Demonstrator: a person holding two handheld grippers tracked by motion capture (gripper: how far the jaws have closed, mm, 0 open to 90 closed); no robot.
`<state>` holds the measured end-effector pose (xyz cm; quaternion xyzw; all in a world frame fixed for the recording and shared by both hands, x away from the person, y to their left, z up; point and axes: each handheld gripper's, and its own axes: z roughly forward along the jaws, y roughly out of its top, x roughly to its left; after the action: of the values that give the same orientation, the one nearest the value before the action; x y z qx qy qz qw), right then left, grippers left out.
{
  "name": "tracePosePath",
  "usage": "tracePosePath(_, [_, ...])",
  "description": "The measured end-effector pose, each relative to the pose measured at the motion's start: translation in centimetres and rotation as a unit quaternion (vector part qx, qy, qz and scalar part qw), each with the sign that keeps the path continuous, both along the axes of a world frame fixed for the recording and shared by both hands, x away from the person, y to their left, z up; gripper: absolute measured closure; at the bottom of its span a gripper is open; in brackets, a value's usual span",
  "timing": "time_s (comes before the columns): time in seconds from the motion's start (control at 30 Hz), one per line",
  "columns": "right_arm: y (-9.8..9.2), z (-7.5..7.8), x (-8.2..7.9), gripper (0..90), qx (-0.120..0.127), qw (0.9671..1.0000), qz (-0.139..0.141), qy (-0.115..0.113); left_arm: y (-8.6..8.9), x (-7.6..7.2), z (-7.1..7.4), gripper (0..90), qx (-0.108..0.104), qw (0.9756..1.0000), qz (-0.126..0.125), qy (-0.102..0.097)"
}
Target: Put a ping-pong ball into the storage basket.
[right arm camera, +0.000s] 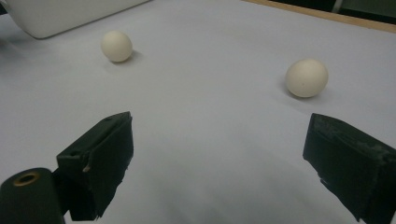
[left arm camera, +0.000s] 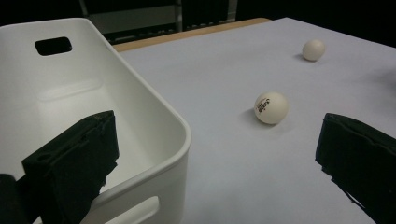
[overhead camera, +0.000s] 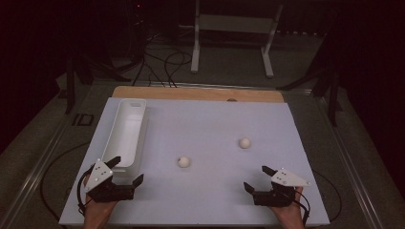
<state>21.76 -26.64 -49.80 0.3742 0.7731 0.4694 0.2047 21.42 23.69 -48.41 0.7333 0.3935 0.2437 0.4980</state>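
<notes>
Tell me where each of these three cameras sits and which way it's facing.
High view: above the person's side, looking forward and down on the table; both hands and grippers show.
Left gripper view: rides the left gripper, facing the white bin and printed ball; open black fingers show.
Right gripper view: rides the right gripper, facing across the table; open fingers show.
All three share both balls.

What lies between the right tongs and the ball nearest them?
Nothing: in the right gripper view, bare white table sheet runs from the open right tongs to the ball. The high view agrees.
</notes>
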Motion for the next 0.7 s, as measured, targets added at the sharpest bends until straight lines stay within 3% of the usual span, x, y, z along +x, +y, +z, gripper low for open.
tracePosePath(0.23, [0.2,0.1,0.2,8.3,0.01,0.9999,0.004,0.009,0.0,-0.1,0.0,0.0,0.0,1.0,0.0,0.001])
tracePosePath(0.7, [0.3,0.5,1.1,8.3,-0.015,0.999,-0.011,0.04,0.0,-0.2,-0.1,0.0,0.0,1.0,0.003,0.0])
